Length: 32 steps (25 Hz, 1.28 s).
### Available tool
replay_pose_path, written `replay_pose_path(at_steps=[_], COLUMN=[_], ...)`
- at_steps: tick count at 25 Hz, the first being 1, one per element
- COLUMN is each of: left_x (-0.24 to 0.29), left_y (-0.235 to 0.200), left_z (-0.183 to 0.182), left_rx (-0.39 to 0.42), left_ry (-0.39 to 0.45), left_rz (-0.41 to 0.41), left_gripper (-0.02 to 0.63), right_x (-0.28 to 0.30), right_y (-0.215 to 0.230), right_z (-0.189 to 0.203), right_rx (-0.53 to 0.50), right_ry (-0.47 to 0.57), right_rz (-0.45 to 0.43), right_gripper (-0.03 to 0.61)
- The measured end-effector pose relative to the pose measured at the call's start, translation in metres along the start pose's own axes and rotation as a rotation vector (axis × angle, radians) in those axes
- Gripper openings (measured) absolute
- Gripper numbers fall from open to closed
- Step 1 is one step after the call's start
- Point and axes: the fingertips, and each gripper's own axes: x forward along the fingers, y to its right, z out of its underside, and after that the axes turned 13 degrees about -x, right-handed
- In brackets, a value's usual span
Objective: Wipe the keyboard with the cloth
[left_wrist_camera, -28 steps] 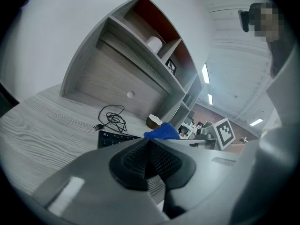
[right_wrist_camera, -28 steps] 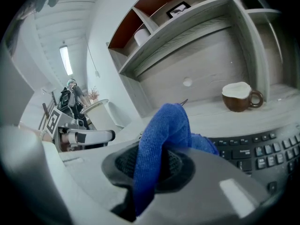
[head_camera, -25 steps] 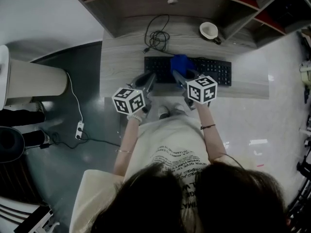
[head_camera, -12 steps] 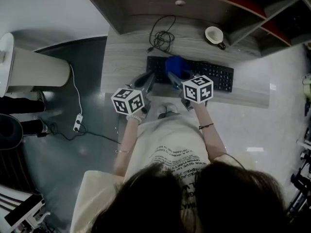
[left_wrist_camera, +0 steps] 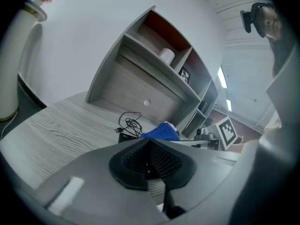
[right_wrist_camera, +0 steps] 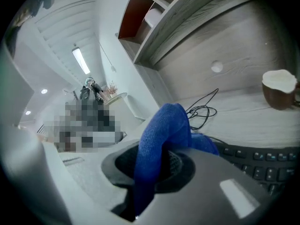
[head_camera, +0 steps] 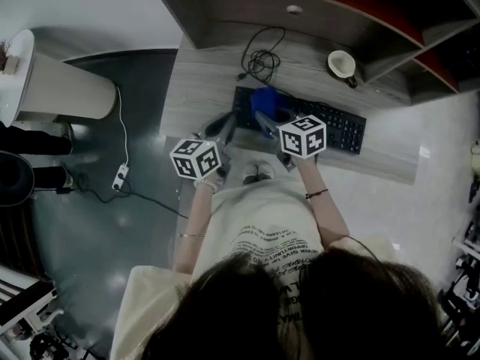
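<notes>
A black keyboard [head_camera: 330, 126] lies on the grey wooden desk [head_camera: 202, 88]. The blue cloth [head_camera: 267, 100] rests on the keyboard's left part, and my right gripper [head_camera: 264, 120] is shut on it. In the right gripper view the cloth [right_wrist_camera: 161, 139] bulges up between the closed jaws, with the keyboard [right_wrist_camera: 262, 165] just beyond. My left gripper [head_camera: 225, 126] hovers over the desk's front edge, left of the keyboard, shut with nothing in it. In the left gripper view the cloth [left_wrist_camera: 161, 131] and the keyboard's corner [left_wrist_camera: 125, 137] show ahead.
A coiled black cable [head_camera: 262, 62] lies behind the keyboard. A cup [head_camera: 343, 64] stands at the desk's back right, under the shelf unit [head_camera: 315, 6]. A white cylindrical stand [head_camera: 60, 88] and a power strip [head_camera: 120, 177] are on the floor to the left.
My right gripper has dragged the cloth leftward along the keyboard, toward its left end. The left gripper has barely moved. The head camera has shifted a little.
</notes>
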Motion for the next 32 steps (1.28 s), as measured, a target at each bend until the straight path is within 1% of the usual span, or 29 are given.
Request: replay_pose_path(at_steps=[10,16,20,25,32], left_x=[-0.01,-0.014,-0.017,-0.02,-0.03], left_y=[-0.008,-0.013,-0.016,-0.019,-0.029], left_z=[-0.003,0.003,-0.001,-0.006,-0.015], left_rx=[-0.018,-0.034,-0.034,-0.015,0.002], left_ry=[0.053,0.071,0.078,0.052,0.018], left_rz=[-0.063,-0.088,-0.092,-0.079,-0.057], left_gripper=[-0.012,-0.012,-0.012,-0.012,-0.012], right_x=[0.013,0.017,0.02,0.031,0.044], right_y=[-0.006,-0.006,-0.008,-0.014,-0.023], right_z=[-0.004,-0.005,-0.006,-0.01,-0.014], right_rx=[-0.007,-0.002,-0.001,0.012,0.044], right_ry=[-0.011,-0.008,-0.008,0.001,0.019], right_rz=[-0.074,-0.084,-0.083,-0.08,-0.048], right_gripper=[0.058,0.058,0.058,0.058,0.058])
